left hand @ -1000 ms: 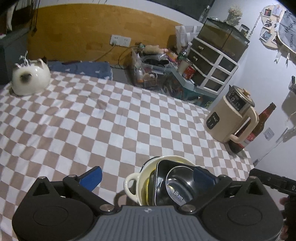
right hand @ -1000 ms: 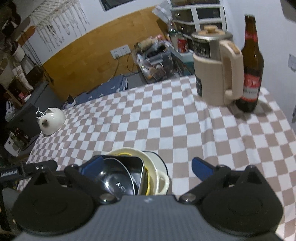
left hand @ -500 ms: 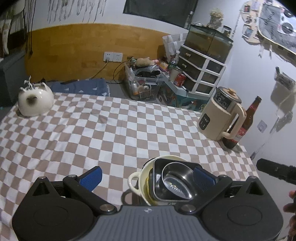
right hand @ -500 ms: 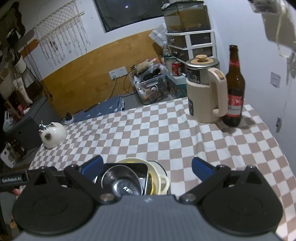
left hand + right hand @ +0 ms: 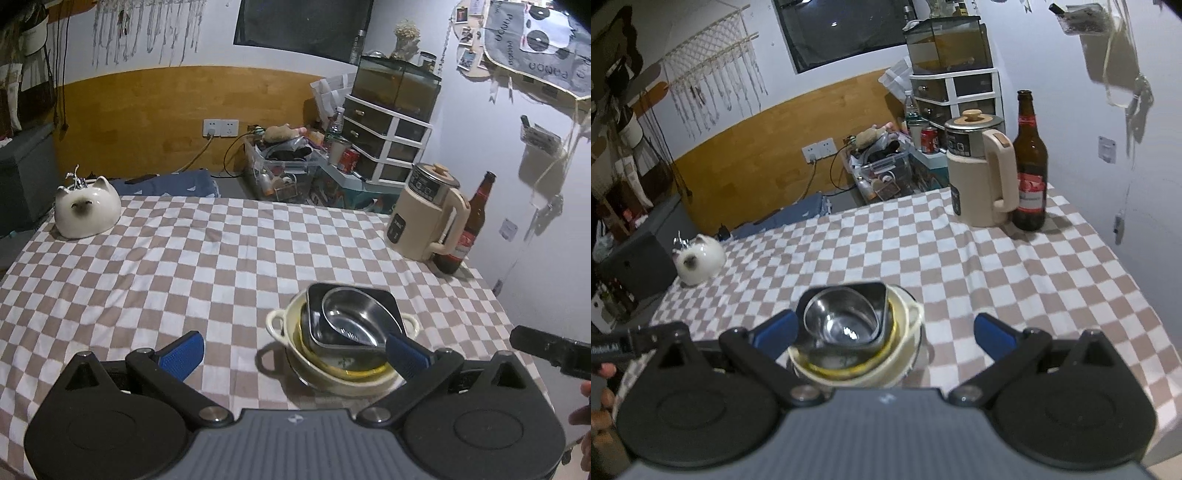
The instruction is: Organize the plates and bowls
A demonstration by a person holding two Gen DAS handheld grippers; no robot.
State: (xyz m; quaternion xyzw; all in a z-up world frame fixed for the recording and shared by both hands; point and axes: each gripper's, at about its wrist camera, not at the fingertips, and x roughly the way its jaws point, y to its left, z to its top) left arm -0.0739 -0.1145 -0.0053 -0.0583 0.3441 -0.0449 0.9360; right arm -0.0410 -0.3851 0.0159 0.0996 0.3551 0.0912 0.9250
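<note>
Several dishes sit nested in one stack on the checked tablecloth, well short of the cream kettle: a shiny steel bowl in a dark square dish inside a cream two-handled bowl, while the left gripper and right gripper hang spread wide, holding nothing.
</note>
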